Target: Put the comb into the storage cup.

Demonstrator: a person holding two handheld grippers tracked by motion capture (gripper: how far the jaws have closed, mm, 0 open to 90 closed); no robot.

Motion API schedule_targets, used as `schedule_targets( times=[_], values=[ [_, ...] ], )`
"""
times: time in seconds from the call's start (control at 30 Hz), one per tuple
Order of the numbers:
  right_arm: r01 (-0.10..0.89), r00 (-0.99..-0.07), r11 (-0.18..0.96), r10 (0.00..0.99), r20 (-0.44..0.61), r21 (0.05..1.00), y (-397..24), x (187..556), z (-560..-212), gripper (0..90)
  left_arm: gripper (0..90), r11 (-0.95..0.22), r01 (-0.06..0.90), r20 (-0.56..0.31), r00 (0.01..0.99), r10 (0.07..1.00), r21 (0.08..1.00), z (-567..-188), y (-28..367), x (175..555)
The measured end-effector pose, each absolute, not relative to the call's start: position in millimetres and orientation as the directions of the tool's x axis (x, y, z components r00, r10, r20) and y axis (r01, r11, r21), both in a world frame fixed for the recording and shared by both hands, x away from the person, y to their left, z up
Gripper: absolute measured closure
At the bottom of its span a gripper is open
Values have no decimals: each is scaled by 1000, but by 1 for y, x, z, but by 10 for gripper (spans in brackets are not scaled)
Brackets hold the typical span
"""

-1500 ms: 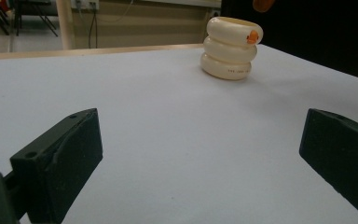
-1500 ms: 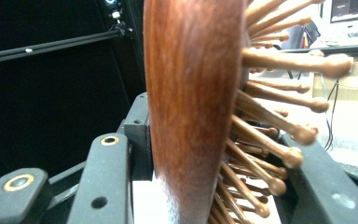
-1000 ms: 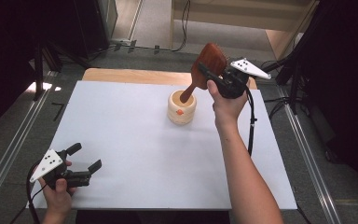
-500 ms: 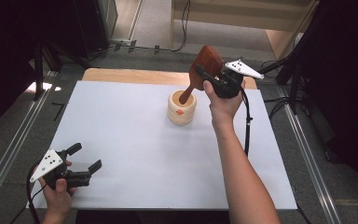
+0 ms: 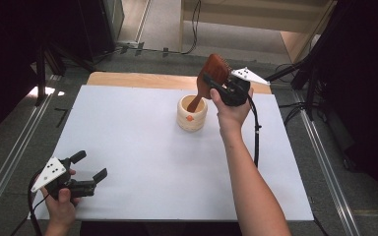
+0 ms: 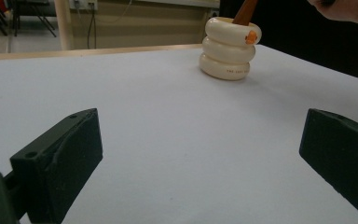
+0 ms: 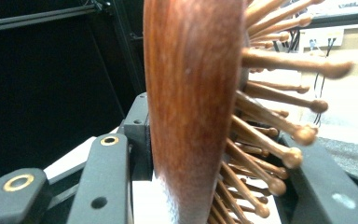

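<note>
The right hand-held gripper [image 5: 215, 83] clamps a wooden hairbrush [image 5: 210, 76], its handle dipping into the cream ringed holder [image 5: 192, 114] near the surface's [image 5: 128, 137] far edge. The left hand-held gripper [image 5: 89, 167] rests open at the near-left corner.

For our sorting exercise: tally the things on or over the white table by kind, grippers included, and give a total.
Wooden hairbrush: 1
Cream ringed cup: 1
Grippers: 2, left gripper and right gripper
Total: 4
</note>
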State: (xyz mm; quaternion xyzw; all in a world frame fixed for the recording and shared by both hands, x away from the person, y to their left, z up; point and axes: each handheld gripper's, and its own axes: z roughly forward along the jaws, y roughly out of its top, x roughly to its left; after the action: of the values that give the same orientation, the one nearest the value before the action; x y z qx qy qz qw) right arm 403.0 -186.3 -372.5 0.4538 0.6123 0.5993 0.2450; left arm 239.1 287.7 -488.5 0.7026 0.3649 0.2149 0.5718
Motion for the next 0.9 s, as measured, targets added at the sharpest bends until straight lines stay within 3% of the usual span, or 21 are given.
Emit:
schedule_targets(
  times=[0.9],
  values=[
    [318, -440, -144, 853, 280, 937, -178, 414, -399, 531, 0, -78, 267, -116, 642, 758, 961, -489, 288, 239]
  ],
)
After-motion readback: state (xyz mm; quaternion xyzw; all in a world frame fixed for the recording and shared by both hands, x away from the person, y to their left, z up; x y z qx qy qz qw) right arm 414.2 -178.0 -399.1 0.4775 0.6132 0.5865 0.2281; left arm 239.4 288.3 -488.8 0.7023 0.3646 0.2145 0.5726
